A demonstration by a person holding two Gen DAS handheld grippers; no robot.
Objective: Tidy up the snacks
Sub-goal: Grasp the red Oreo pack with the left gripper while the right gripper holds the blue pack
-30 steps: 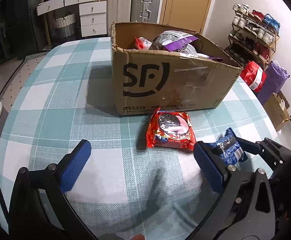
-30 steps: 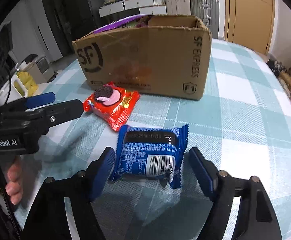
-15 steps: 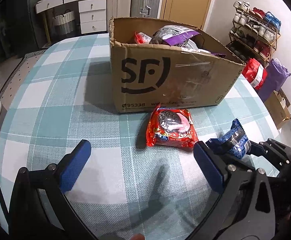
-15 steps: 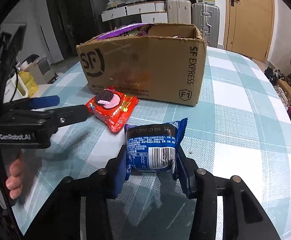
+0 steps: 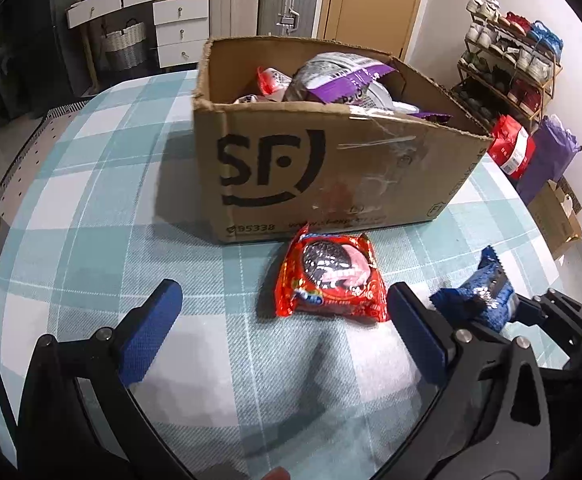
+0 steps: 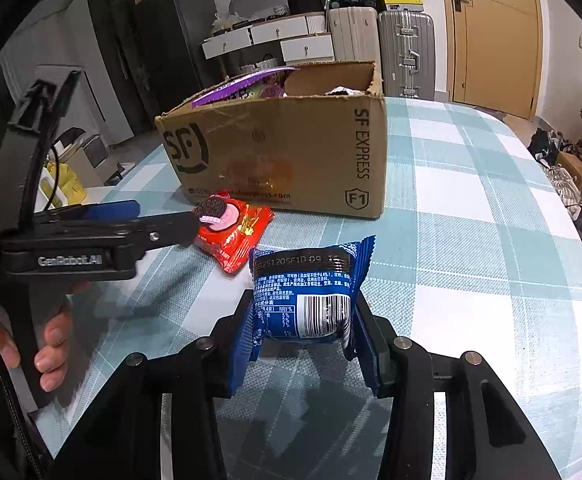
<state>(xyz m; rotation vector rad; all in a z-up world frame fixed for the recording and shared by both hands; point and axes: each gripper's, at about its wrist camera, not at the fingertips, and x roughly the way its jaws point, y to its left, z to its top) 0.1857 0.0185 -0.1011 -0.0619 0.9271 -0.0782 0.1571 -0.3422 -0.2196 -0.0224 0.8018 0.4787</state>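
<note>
Fingers (image 6: 239,344) flanking blue snack pack (image 6: 307,292)

box (image 5: 331,168) on table (image 5: 91,208) | packet (image 5: 329,280) before box | second packet (image 6: 305,300) right, seemingly lifted

A home: behind checked table (image 5: 91,208), drawers (image 5: 179,20), 2 suitcases (image 5: 287,0), shoe rack (image 5: 511,64) to its right.

dim indoor light, soft shadows on tablecloth (image 5: 91,208), heavy fisheye warp, dark vignetted corners, slight blur
</note>
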